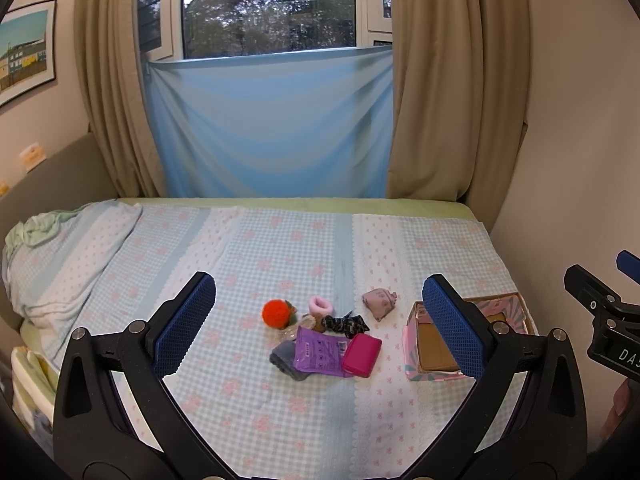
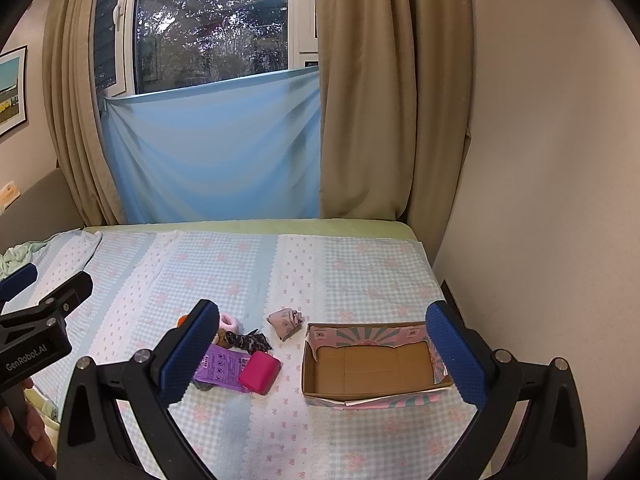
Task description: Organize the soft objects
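A pile of soft things lies mid-bed: an orange knitted ball, a pink scrunchie, a dark patterned scrunchie, a purple packet, a magenta pouch and a grey sock. A pink cloth pouch lies apart, near an open cardboard box that holds nothing. My left gripper is open and empty, above the bed before the pile. My right gripper is open and empty, before the box and the magenta pouch.
The checked bedsheet covers the bed. A pillow lies at the left. A wall runs close along the bed's right side. Curtains and a blue cloth hang behind the bed.
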Demonstrator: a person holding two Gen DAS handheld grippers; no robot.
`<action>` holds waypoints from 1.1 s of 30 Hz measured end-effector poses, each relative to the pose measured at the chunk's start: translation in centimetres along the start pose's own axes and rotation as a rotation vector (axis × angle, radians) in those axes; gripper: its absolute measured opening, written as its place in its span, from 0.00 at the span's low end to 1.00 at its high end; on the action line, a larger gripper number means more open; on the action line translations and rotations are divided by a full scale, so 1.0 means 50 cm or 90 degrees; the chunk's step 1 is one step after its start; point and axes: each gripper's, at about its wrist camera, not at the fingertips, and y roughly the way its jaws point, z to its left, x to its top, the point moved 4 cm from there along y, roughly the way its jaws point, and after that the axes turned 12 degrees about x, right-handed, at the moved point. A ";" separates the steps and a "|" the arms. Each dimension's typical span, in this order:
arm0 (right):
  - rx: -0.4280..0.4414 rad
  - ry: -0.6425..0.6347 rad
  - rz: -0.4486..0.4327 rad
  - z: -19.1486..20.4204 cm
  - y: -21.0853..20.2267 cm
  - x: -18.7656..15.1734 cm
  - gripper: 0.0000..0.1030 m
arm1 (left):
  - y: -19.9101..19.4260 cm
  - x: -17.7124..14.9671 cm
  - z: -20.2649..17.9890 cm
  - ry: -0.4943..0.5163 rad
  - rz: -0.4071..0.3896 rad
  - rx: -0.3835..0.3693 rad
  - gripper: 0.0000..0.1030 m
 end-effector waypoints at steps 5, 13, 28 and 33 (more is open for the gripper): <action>0.001 0.000 0.000 0.001 -0.001 -0.001 1.00 | -0.001 0.001 -0.001 0.000 -0.001 0.000 1.00; 0.001 0.001 0.000 0.002 -0.002 -0.002 1.00 | -0.004 0.000 -0.001 -0.001 -0.001 0.001 1.00; 0.005 0.013 0.004 0.025 0.000 -0.009 1.00 | 0.011 -0.002 0.029 -0.001 0.012 -0.004 1.00; 0.003 0.034 0.010 0.045 0.015 -0.011 1.00 | 0.033 -0.008 0.067 -0.001 0.013 -0.011 1.00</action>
